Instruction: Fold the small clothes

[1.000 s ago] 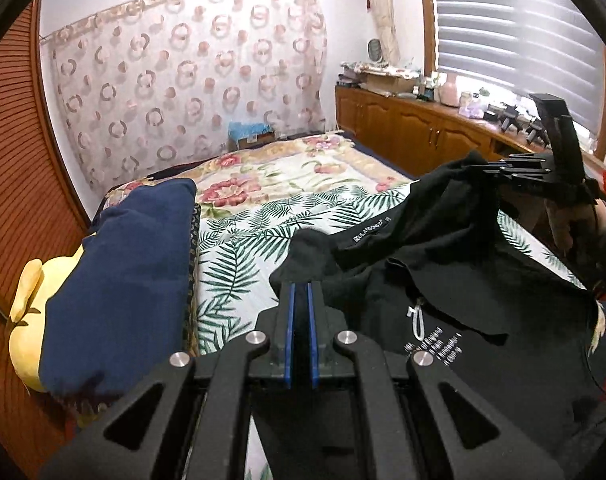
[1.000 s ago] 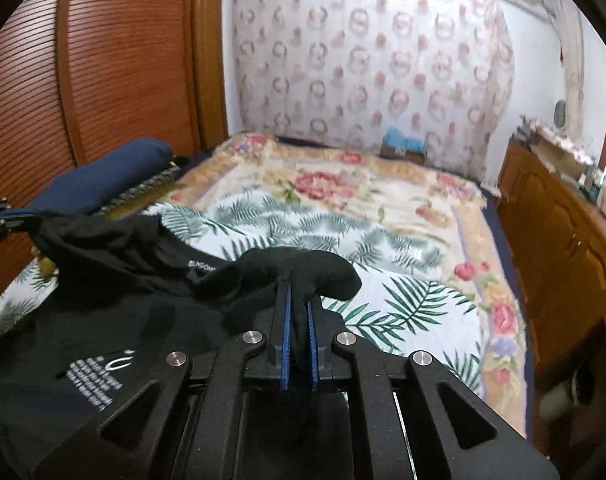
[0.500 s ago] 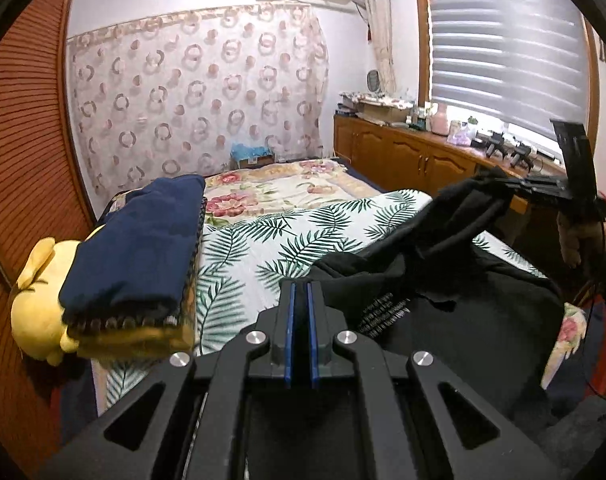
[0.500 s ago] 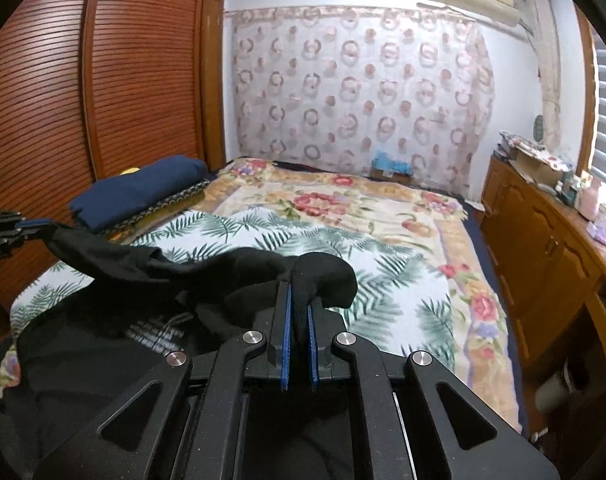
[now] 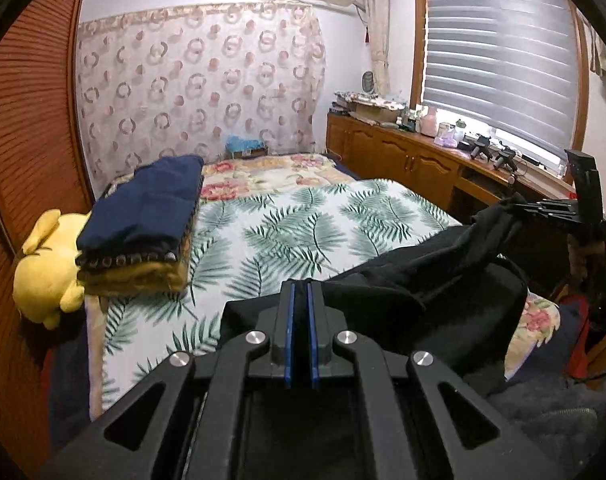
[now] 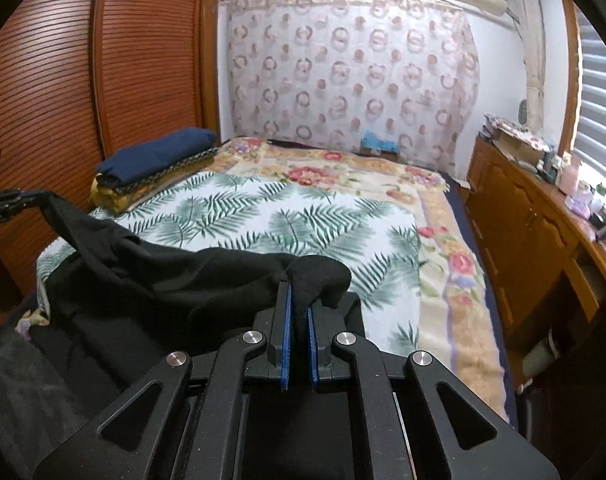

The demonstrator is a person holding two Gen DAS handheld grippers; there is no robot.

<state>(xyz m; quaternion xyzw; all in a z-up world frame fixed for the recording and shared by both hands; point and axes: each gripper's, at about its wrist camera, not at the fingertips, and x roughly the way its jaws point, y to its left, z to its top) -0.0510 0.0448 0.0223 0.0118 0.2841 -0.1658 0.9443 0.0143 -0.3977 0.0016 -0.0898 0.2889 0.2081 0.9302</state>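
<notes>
A black T-shirt [image 5: 435, 284] hangs stretched between my two grippers at the near end of the bed, lifted above the palm-leaf bedspread [image 5: 303, 224]. My left gripper [image 5: 299, 300] is shut on one edge of it. My right gripper [image 6: 297, 300] is shut on the other edge, with a fold of cloth [image 6: 319, 276] bulging over its fingertips. The right gripper also shows in the left wrist view [image 5: 543, 208] at the far right, and the left gripper shows in the right wrist view [image 6: 7, 200] at the far left. The shirt [image 6: 151, 280] sags between them.
A stack of folded clothes with a navy piece on top [image 5: 147, 208] lies at the bed's left side, beside a yellow plush toy [image 5: 47, 268]. A wooden cabinet [image 5: 403, 168] with clutter runs along the right under the window. A slatted wooden wardrobe [image 6: 103, 80] stands at the left.
Both grippers have risen and drawn back toward the foot of the bed with the shirt, which has left the bedspread. The shirt's white print no longer shows.
</notes>
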